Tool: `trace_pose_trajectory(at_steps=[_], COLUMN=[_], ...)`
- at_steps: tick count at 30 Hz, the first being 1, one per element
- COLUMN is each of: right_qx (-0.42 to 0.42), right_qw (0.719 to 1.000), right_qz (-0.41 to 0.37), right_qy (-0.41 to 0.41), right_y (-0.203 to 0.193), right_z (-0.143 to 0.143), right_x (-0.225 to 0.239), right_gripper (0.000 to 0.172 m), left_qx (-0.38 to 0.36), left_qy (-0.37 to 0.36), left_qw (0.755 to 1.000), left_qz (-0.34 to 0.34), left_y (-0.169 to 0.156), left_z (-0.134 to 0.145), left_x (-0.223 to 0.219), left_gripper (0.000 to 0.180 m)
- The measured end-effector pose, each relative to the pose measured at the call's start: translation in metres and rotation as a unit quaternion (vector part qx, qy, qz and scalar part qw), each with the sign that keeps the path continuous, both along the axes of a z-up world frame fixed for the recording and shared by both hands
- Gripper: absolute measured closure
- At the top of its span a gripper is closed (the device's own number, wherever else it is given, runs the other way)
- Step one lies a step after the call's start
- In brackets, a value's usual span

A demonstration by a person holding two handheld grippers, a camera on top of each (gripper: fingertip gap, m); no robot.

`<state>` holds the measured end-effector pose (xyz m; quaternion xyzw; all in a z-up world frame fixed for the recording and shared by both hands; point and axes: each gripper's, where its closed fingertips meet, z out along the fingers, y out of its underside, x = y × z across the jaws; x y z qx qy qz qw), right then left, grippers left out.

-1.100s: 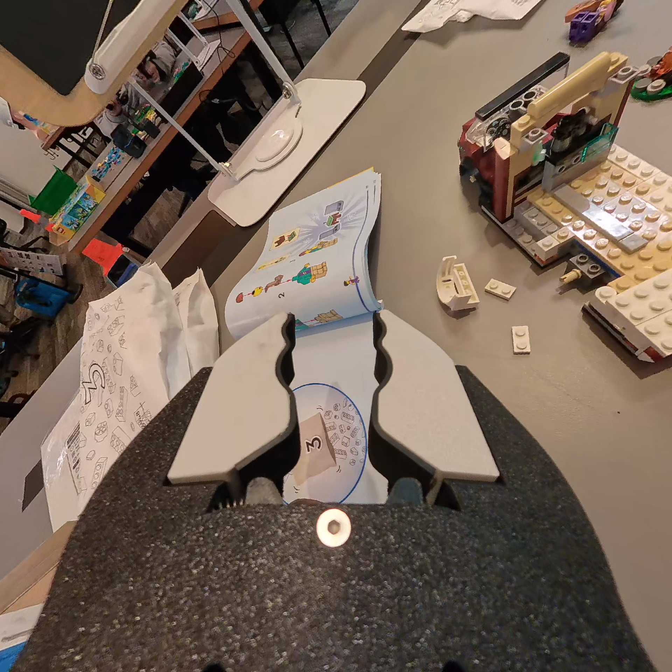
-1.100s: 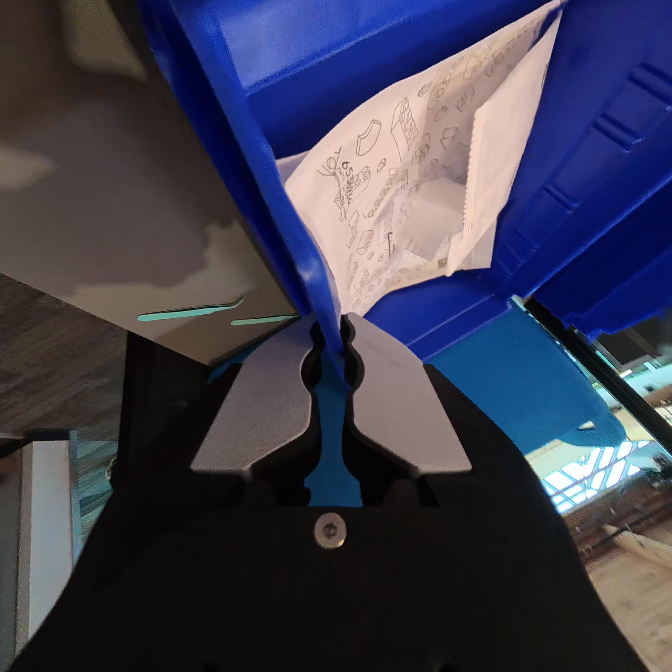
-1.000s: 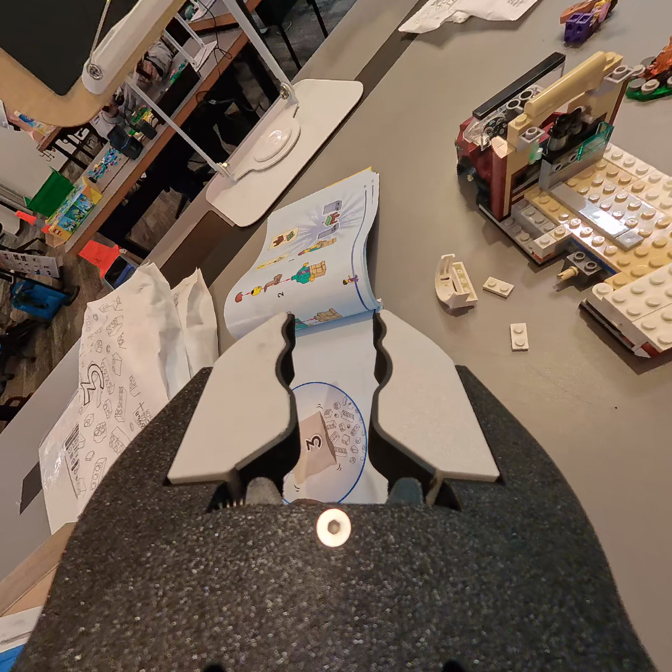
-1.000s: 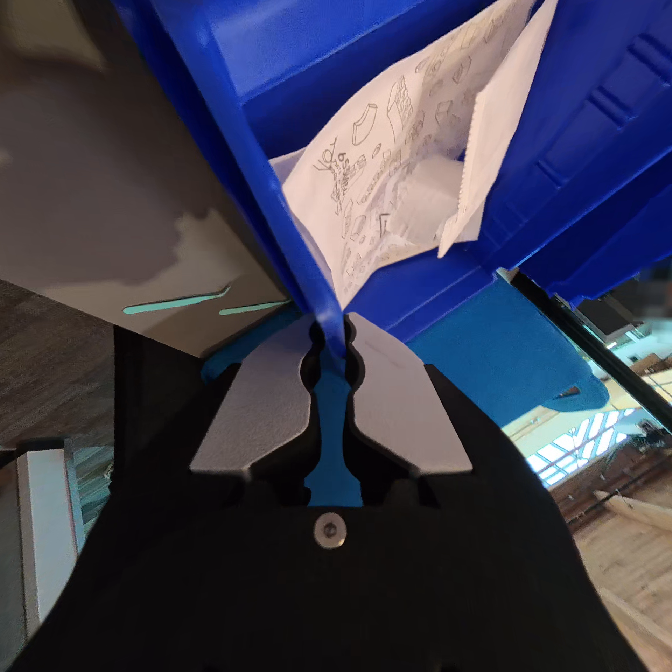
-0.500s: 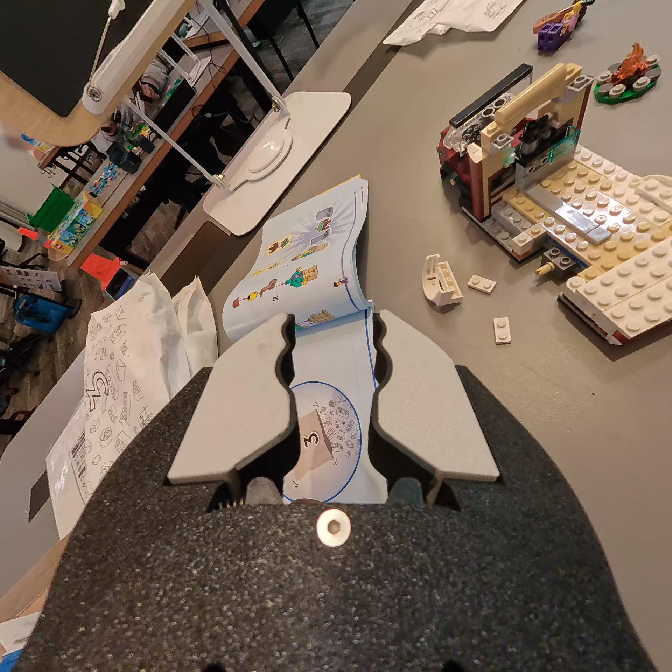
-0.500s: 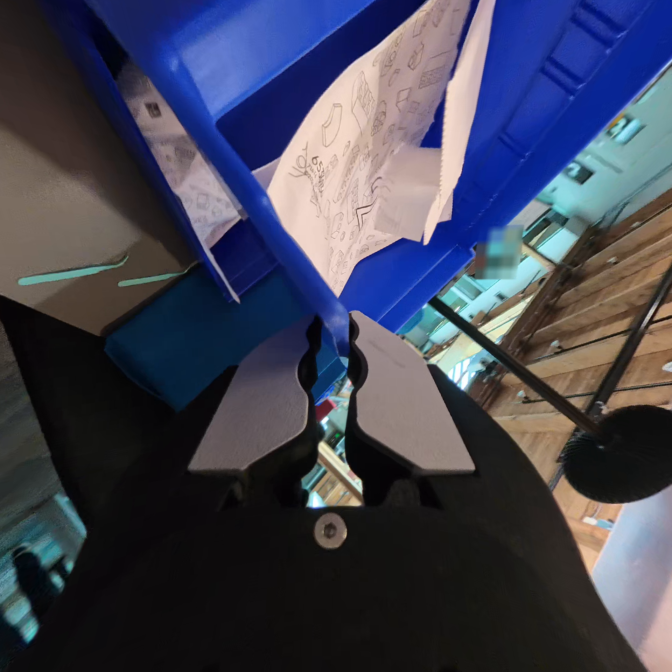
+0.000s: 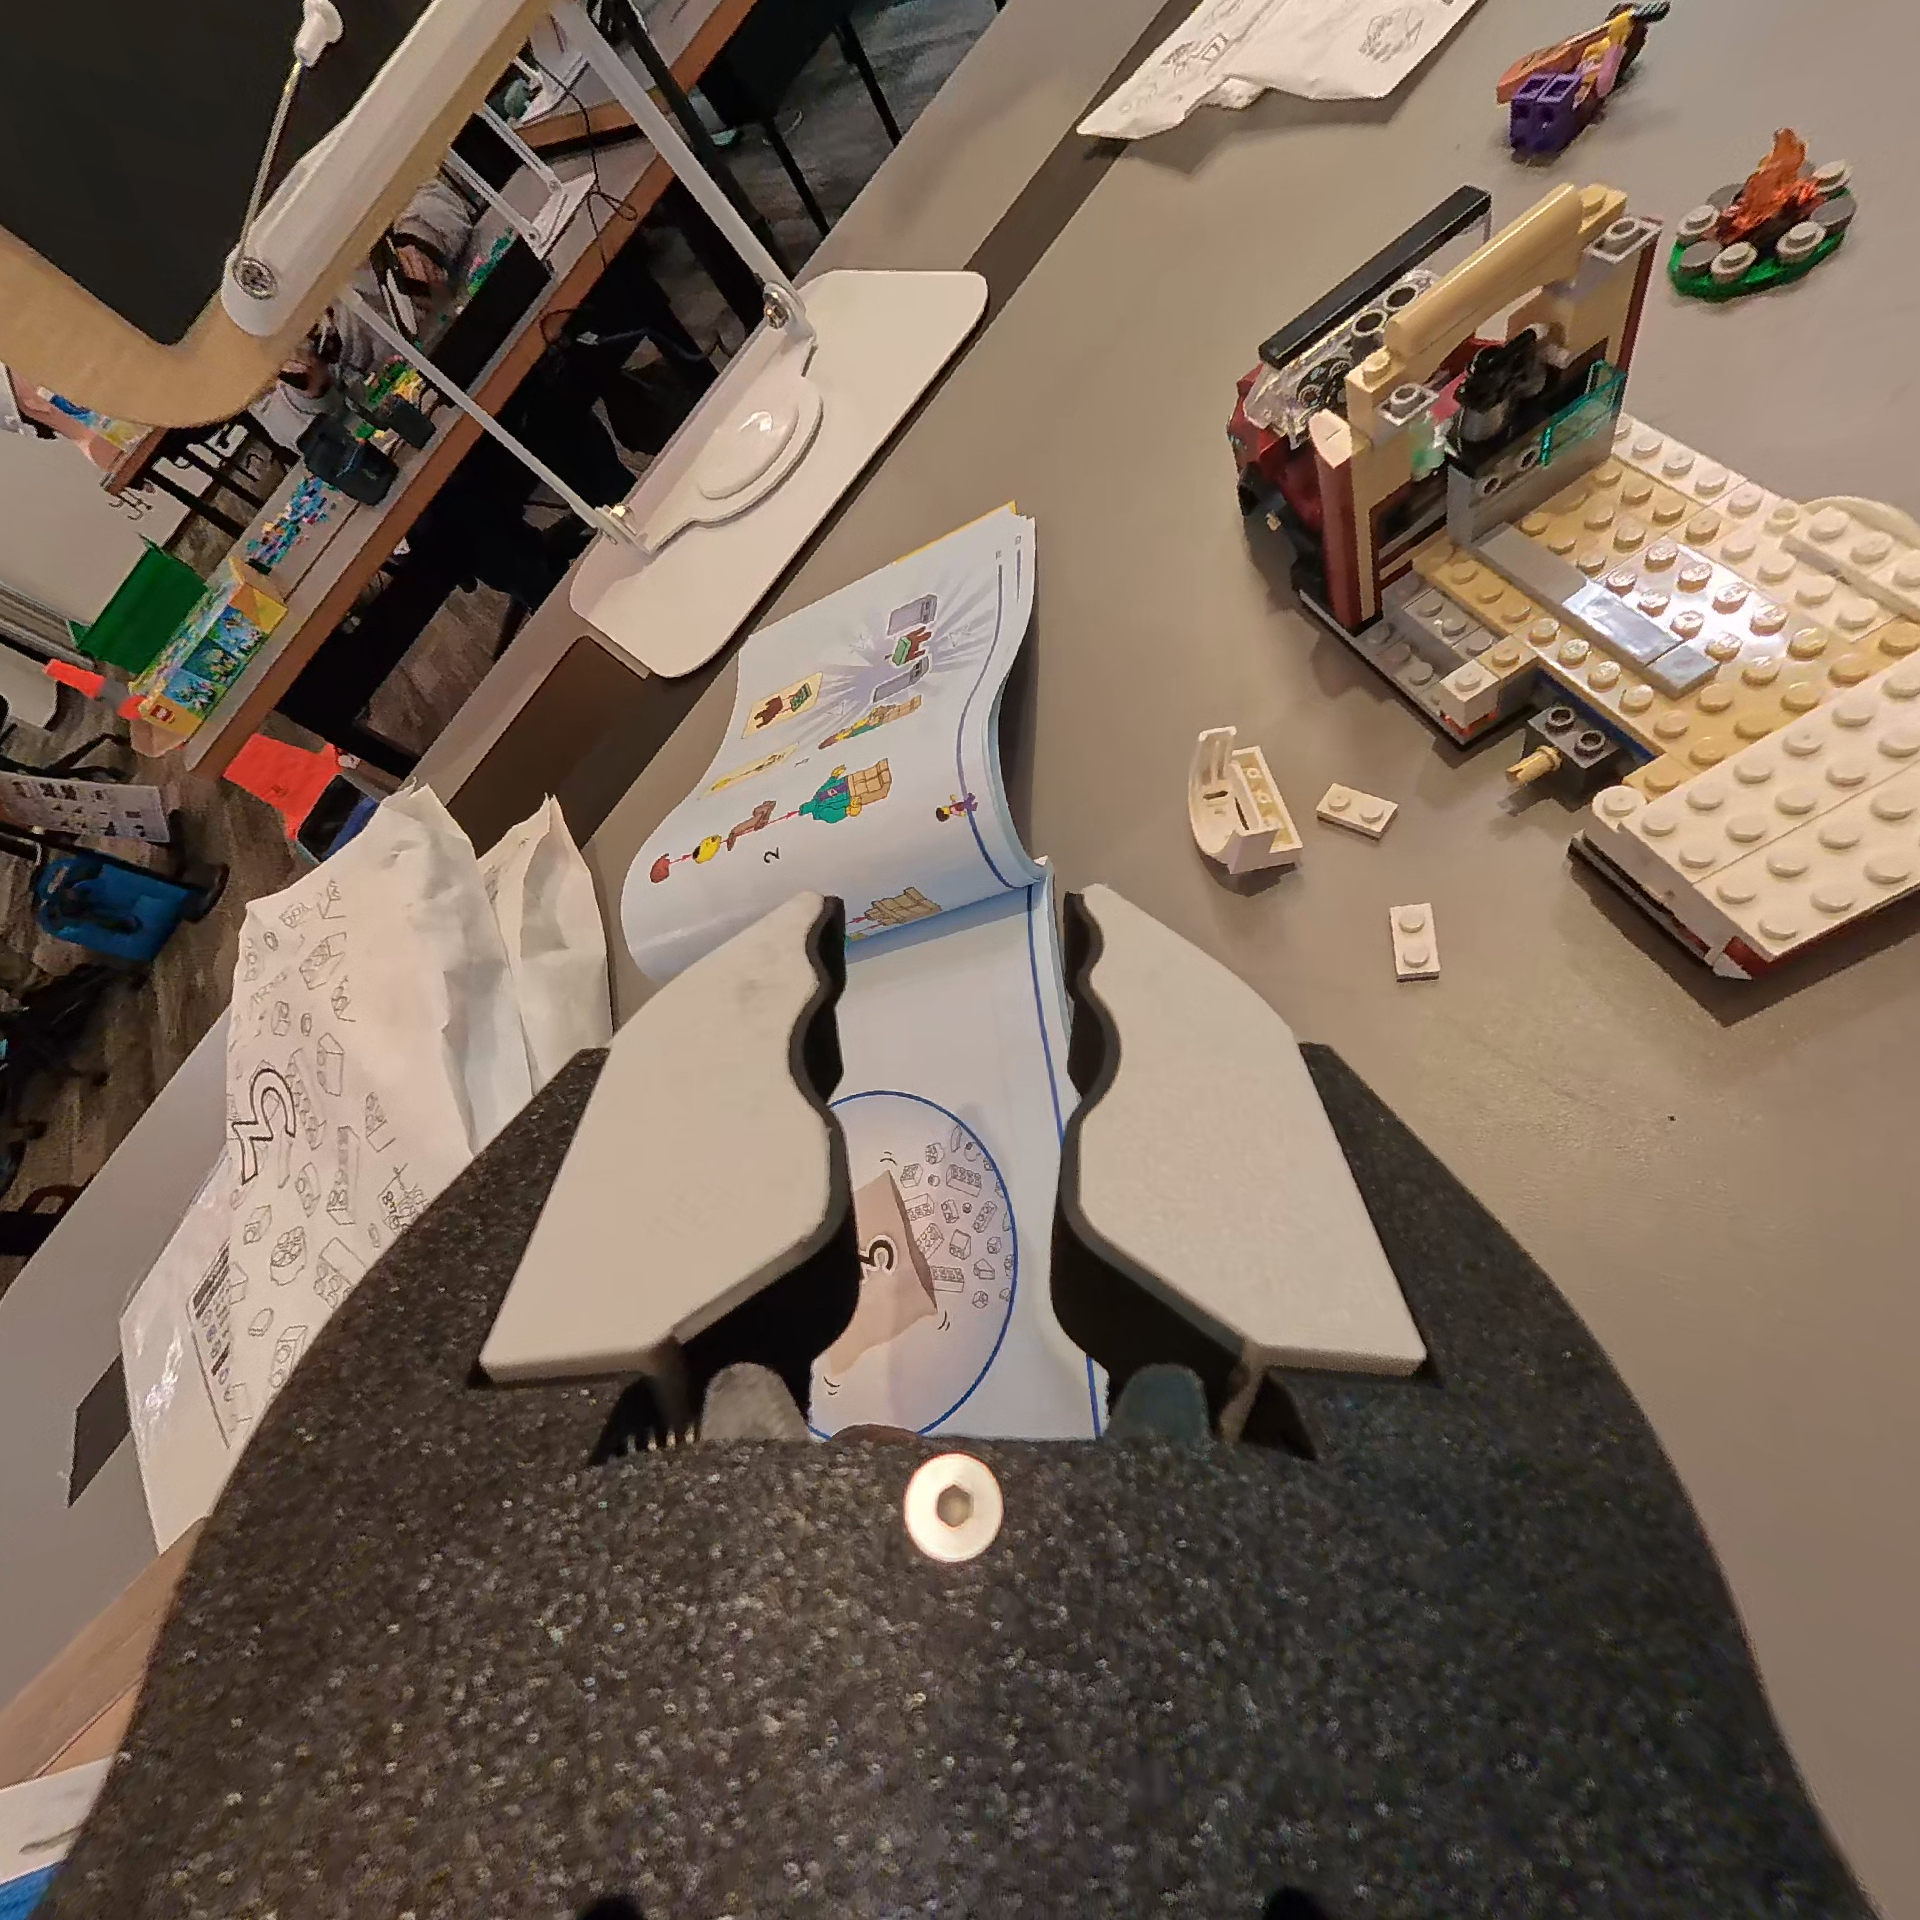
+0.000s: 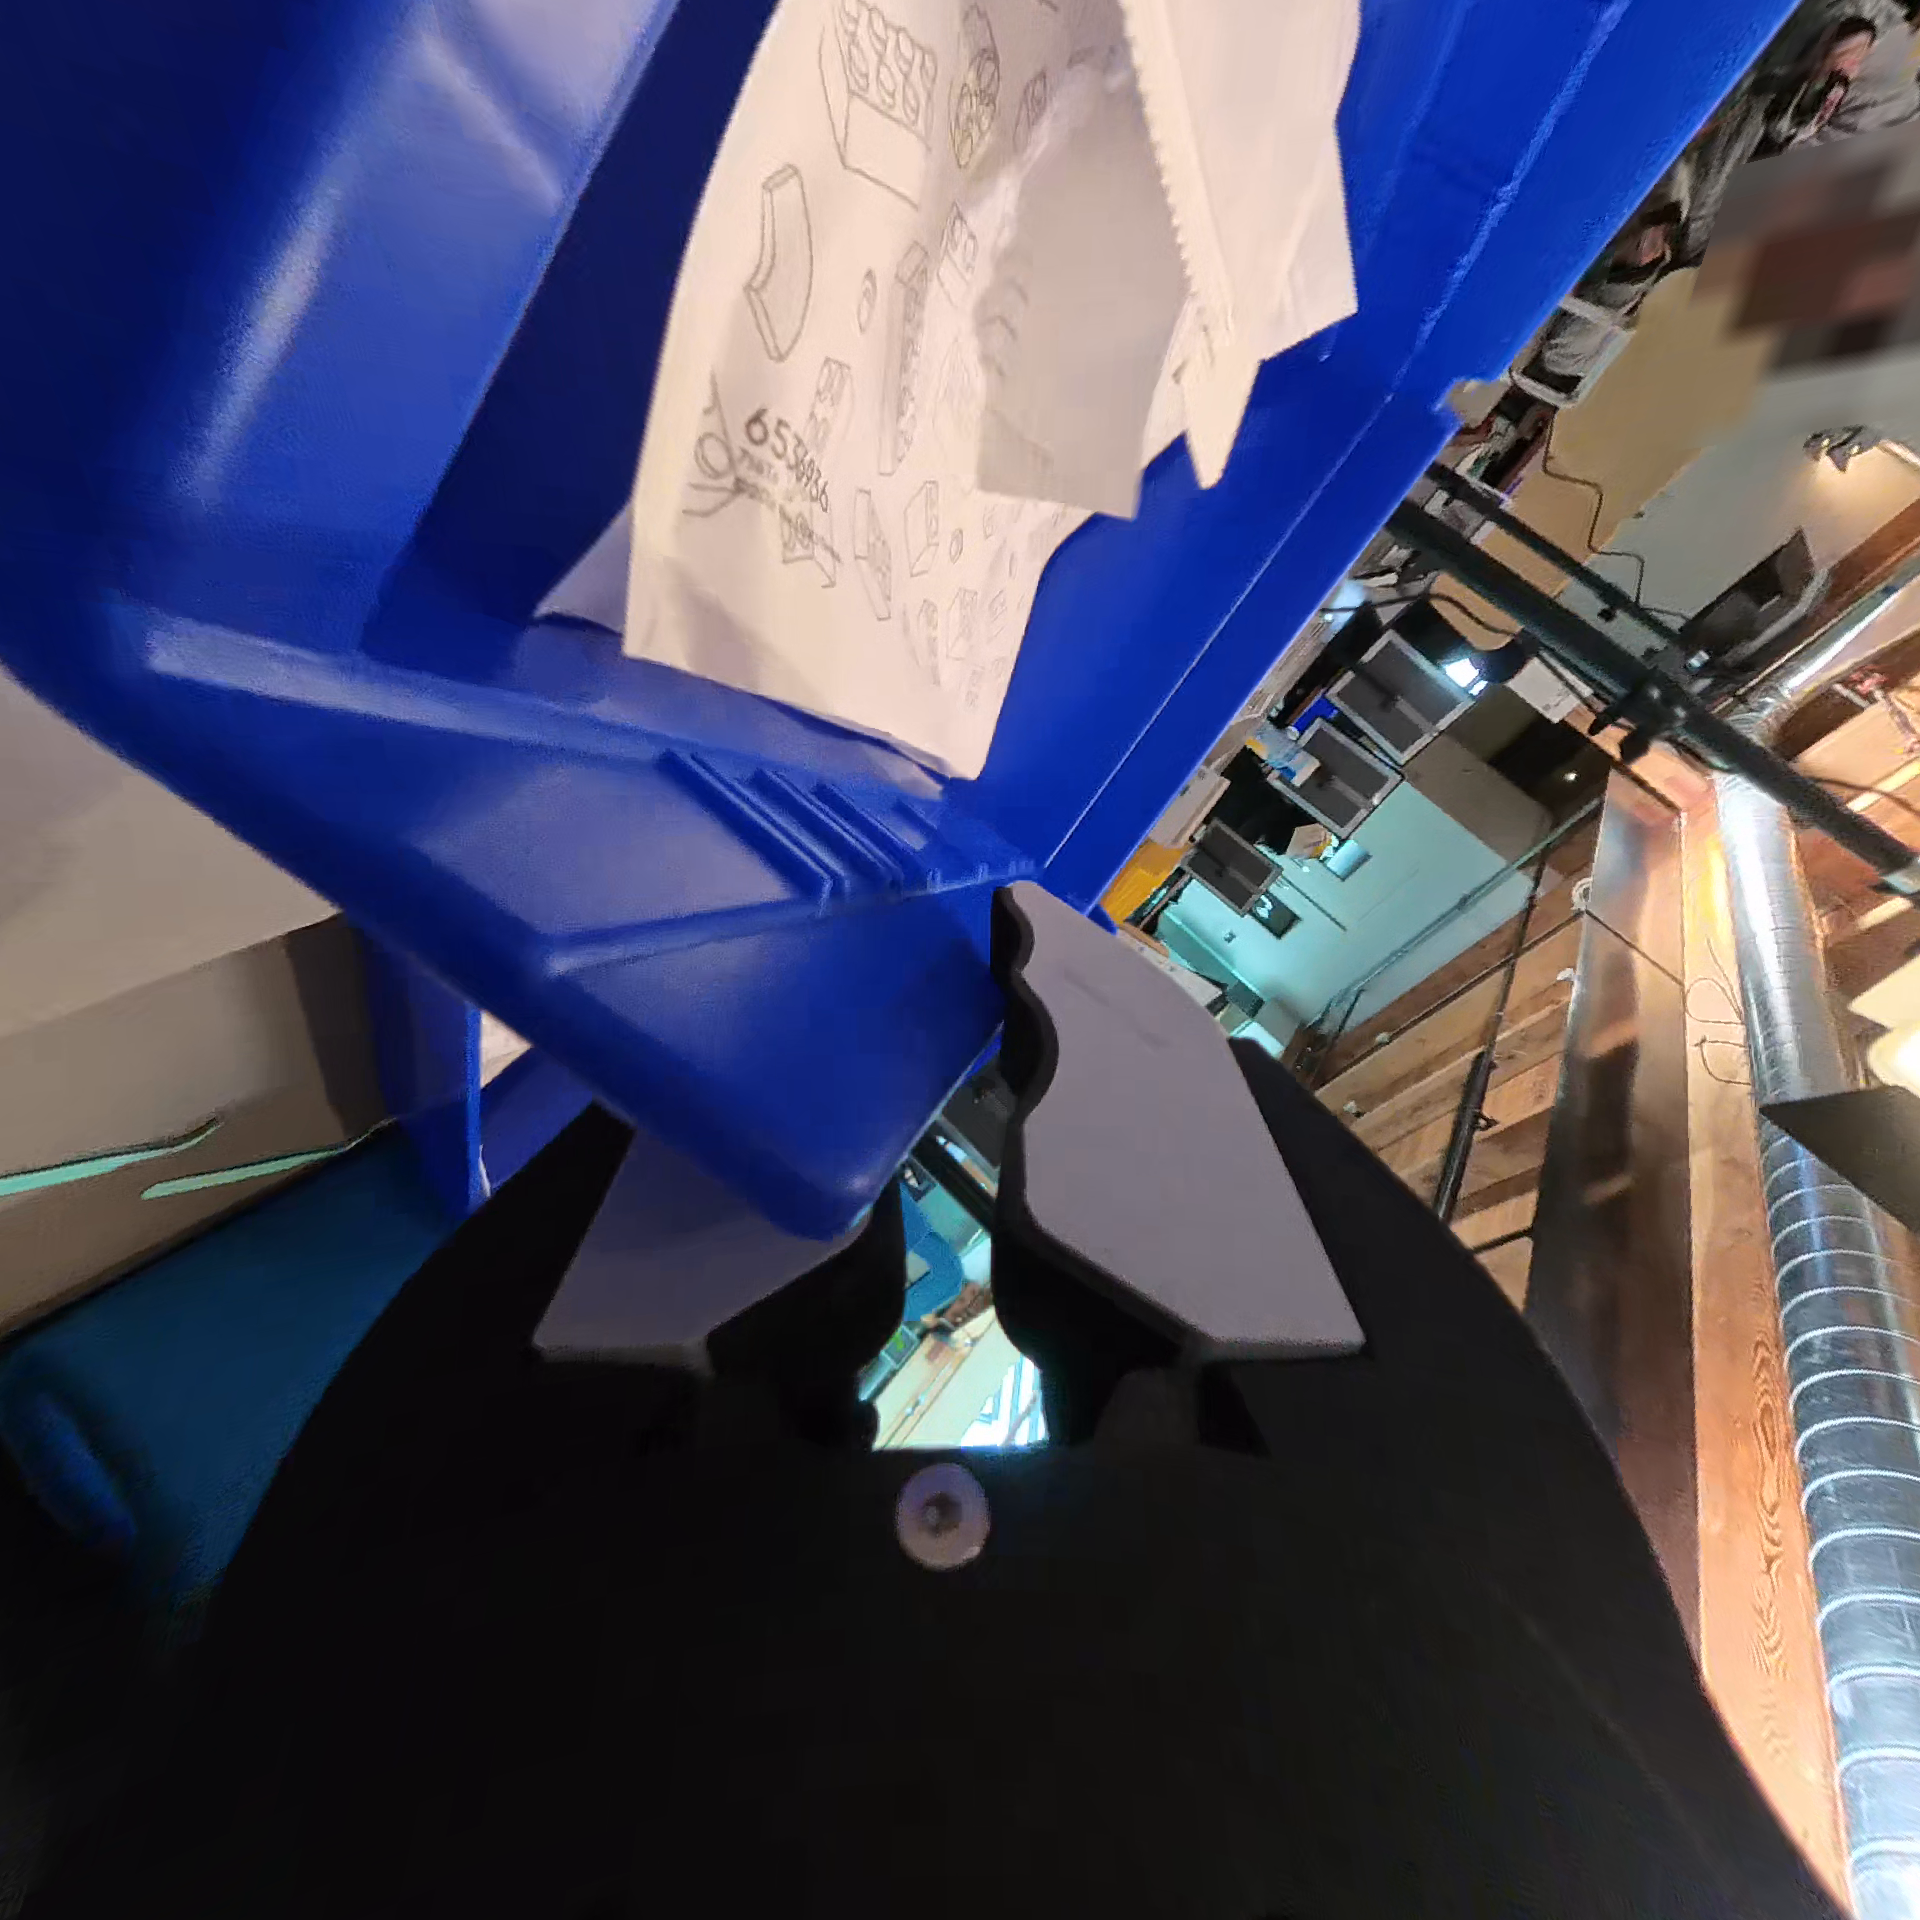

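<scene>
Left gripper (image 7: 948,920) open over booklet (image 7: 935,1023) | right gripper (image 8: 935,966) pinching blue bin (image 8: 644,935)

**Colours and patterns**

Bench (image 7: 1195,582) showing flat grey. Booklet (image 7: 883,748) showing pale blue pages with multicoloured figures. Brick model (image 7: 1621,582) mixing tan, white and dark red. Bin (image 8: 520,727) showing solid blue, paper bag (image 8: 935,364) inside showing white with black line drawings.

Left gripper (image 7: 948,914) points toward 12 o'clock, jaws apart and bare. Right gripper's (image 8: 935,987) left finger is hidden
</scene>
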<state>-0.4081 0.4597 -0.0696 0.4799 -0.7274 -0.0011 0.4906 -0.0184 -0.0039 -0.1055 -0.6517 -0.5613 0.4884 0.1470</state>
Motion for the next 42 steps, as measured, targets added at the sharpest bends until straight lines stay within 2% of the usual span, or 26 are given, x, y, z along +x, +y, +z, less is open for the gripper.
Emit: trace_pose_trajectory(at_steps=[5, 8, 11, 14, 16, 18, 20, 22, 26, 30, 31, 33, 36, 37, 42], right_qx=[0.002, 0.000, -0.022, -0.048, -0.085, -0.119, -0.114, -0.067, 0.055, 0.123, 0.127, 0.124, 0.089, 0.068, -0.026], right_qw=[1.000, 0.999, 0.999, 0.998, 0.996, 0.992, 0.986, 0.986, 0.990, 0.988, 0.989, 0.989, 0.990, 0.990, 0.986], right_qz=[0.022, 0.019, 0.006, -0.020, -0.028, -0.024, -0.021, -0.016, -0.031, -0.047, -0.038, -0.016, -0.006, 0.000, -0.022], right_qy=[0.022, 0.041, 0.043, 0.048, 0.019, -0.044, -0.120, -0.150, -0.129, -0.085, -0.072, -0.077, -0.112, -0.123, -0.164], right_y=[-0.020, -0.024, -0.020, -0.012, -0.019, -0.039, -0.061, -0.080, -0.097, -0.106, -0.110, -0.117, -0.125, -0.129, -0.139], right_z=[-0.014, -0.017, -0.003, 0.026, 0.043, 0.049, 0.038, 0.016, -0.036, -0.071, -0.074, -0.075, -0.060, -0.052, 0.002], right_x=[-0.003, -0.010, -0.017, -0.024, -0.017, 0.001, 0.026, 0.043, 0.044, 0.024, 0.021, 0.021, 0.025, 0.026, 0.020], right_gripper=[0.157, 0.151, 0.144, 0.143, 0.146, 0.146, 0.140, 0.123, 0.098, 0.090, 0.095, 0.135, 0.161, 0.166, 0.171], left_qx=[0.001, 0.002, 0.004, 0.007, 0.008, 0.007, 0.006, 0.001, 0.000, 0.002, 0.002, -0.001, -0.008, -0.010, -0.016], left_qy=[-0.007, -0.015, -0.015, -0.014, -0.016, -0.017, -0.022, -0.025, -0.022, -0.019, -0.019, -0.023, -0.031, -0.034, -0.039], left_qw=[1.000, 1.000, 1.000, 1.000, 1.000, 1.000, 1.000, 1.000, 1.000, 1.000, 1.000, 1.000, 0.999, 0.999, 0.999], left_qz=[-0.005, -0.006, -0.006, -0.007, -0.008, -0.012, -0.014, -0.015, -0.015, -0.014, -0.015, -0.016, -0.018, -0.019, -0.024], left_y=[0.003, 0.004, 0.004, 0.004, 0.005, 0.007, 0.009, 0.010, 0.011, 0.010, 0.011, 0.011, 0.012, 0.012, 0.016], left_z=[-0.004, -0.007, -0.007, -0.006, -0.006, -0.007, -0.009, -0.009, -0.009, -0.008, -0.008, -0.009, -0.011, -0.011, -0.011], left_x=[-0.001, -0.001, -0.001, 0.000, -0.001, -0.002, -0.003, -0.003, -0.003, -0.002, -0.002, -0.002, -0.002, -0.002, -0.003], left_gripper=[0.140, 0.140, 0.140, 0.140, 0.140, 0.140, 0.140, 0.140, 0.140, 0.140, 0.140, 0.140, 0.140, 0.140, 0.140])
